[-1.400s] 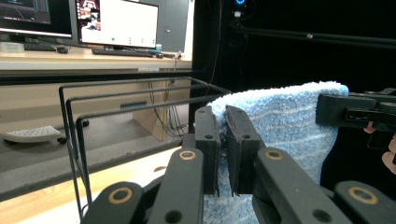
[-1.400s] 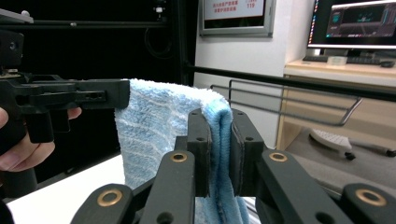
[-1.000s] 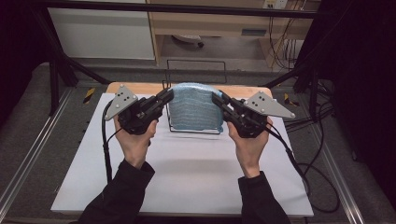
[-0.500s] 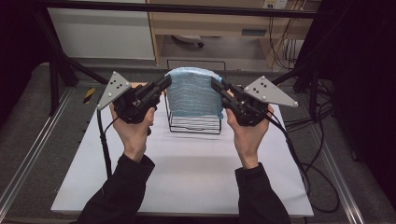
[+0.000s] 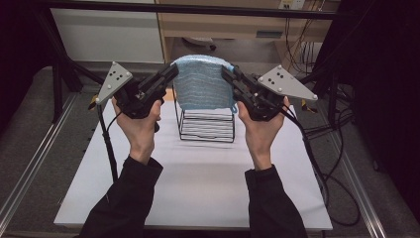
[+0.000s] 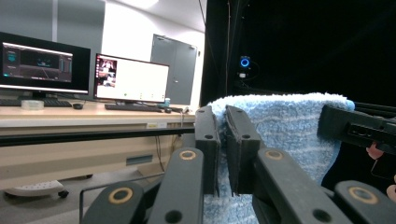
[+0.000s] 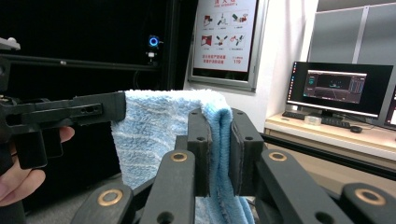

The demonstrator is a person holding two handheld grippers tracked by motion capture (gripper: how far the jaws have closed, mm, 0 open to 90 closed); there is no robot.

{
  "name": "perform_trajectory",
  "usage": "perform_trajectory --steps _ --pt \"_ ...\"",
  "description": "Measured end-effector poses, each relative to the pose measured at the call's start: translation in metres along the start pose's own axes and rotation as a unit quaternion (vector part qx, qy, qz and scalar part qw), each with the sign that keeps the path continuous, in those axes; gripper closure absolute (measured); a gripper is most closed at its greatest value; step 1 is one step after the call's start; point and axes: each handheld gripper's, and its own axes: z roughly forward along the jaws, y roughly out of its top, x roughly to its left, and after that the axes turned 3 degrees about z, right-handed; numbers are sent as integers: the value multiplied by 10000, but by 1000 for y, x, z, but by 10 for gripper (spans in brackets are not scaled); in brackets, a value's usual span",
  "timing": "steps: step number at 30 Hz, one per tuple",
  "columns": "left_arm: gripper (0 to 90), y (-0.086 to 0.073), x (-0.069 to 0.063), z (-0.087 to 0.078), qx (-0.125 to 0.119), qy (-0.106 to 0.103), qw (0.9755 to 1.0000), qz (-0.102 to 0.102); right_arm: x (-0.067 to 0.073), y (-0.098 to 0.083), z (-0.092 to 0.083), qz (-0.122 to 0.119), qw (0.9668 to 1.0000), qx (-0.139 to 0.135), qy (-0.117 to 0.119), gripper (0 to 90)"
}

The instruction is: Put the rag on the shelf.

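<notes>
now we hold one towel (image 5: pixel 204 82), pale blue with faint lighter stripes and a fluffy, looped pile. it hangs in the air between our two grippers, stretched across its top edge and sagging in a soft curve below, over the one black wire rack (image 5: pixel 207 124) that stands on the white table (image 5: pixel 198 183). the towel's lower edge falls in front of the top of the rack; we cannot tell whether the two touch.

our left gripper (image 5: pixel 171 74) is clenched on the towel's left upper corner, and in the left gripper view the two jaws stand close together with blue cloth pinched between them (image 6: pixel 223 140). our right gripper (image 5: pixel 228 75) is clenched on the right upper corner the same way, and in the right gripper view a fold of towel (image 7: pixel 159 126) runs down between its jaws (image 7: pixel 219 144). each gripper carries one grey three-cornered plate, and one cable trails from each.

two hands, two dark sleeves come in from the bottom of the high view. farther out, the left gripper view shows two monitors (image 6: pixel 130 77) on a desk, and the right gripper view shows one monitor (image 7: pixel 338 88) and one poster (image 7: pixel 226 32) on the wall.
</notes>
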Motion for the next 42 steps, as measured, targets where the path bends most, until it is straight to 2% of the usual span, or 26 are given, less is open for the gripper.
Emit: perform_trajectory --steps 7,15,25,34,42 --pt "840 9 6 6 -100 41 9999 -48 -5 8 9 -20 10000 -56 -14 812" --pt "841 21 8 13 -165 71 9998 28 -9 20 15 -86 9999 -104 -40 812" --pt "841 26 13 24 -227 65 9997 -58 -18 26 25 -83 9998 -145 -98 812" --pt "840 31 19 35 -240 138 9996 -22 -26 32 35 -212 9996 -152 -97 812" --pt "840 32 26 46 -207 197 9996 -14 -35 33 46 -222 9996 -114 -106 812"
